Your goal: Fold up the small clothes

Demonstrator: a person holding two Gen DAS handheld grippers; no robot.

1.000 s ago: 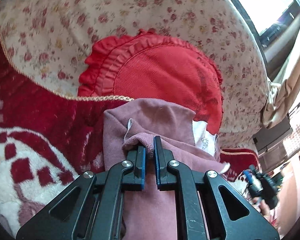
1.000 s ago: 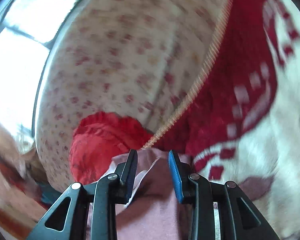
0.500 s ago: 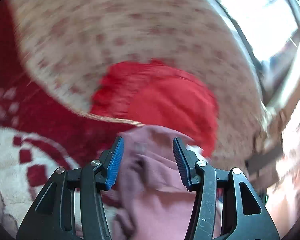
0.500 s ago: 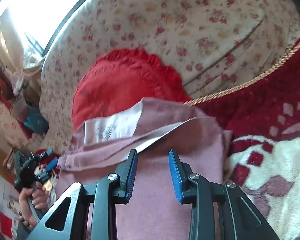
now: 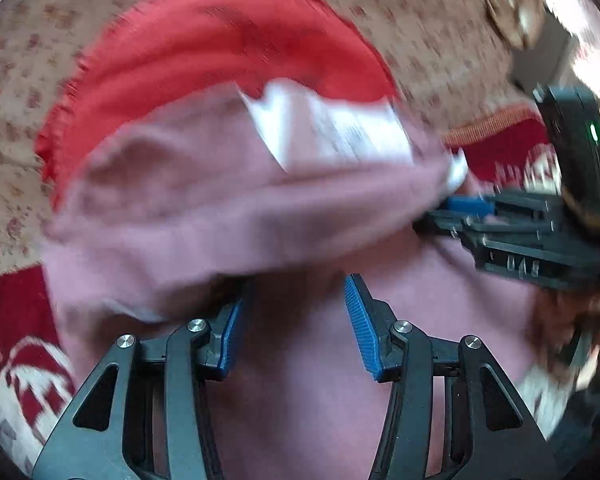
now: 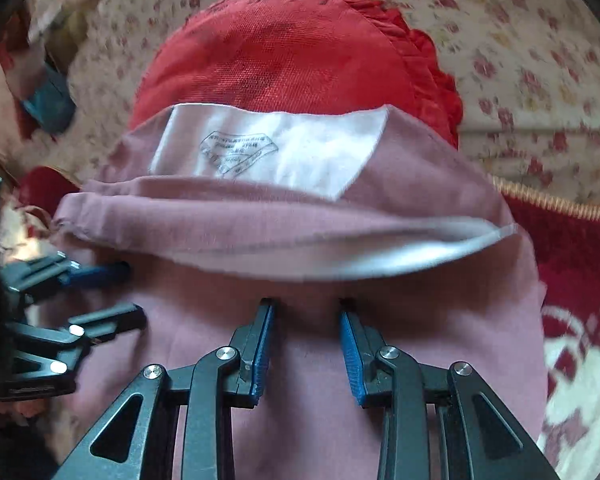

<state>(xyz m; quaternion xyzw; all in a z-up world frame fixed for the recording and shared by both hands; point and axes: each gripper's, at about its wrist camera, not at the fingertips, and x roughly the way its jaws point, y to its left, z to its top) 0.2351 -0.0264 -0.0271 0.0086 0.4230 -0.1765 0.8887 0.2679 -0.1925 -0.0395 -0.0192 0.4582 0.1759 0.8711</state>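
Note:
A dusty pink garment [image 6: 300,232] lies on the bed with its top part folded toward me, a white printed label [image 6: 268,144] showing on the fold. My right gripper [image 6: 306,332] hovers open over the flat pink cloth just below the fold, nothing between its fingers. My left gripper [image 5: 296,320] is also open above the garment [image 5: 300,380], its left fingertip tucked under the fold's edge. Each gripper shows in the other's view: the left gripper [image 6: 126,294] at the garment's left side, the right gripper [image 5: 444,216] at its right end. The left wrist view is blurred.
A round red frilled cushion [image 6: 292,48] lies right behind the garment on a floral cover [image 6: 520,60]. A red and white blanket [image 6: 580,280] with a gold cord edge spreads under and to the right. Clutter sits at the far left.
My left gripper let go of the bunched pink cloth and opened. Both grippers swung round, and the folded edge with the white label now lies across both views.

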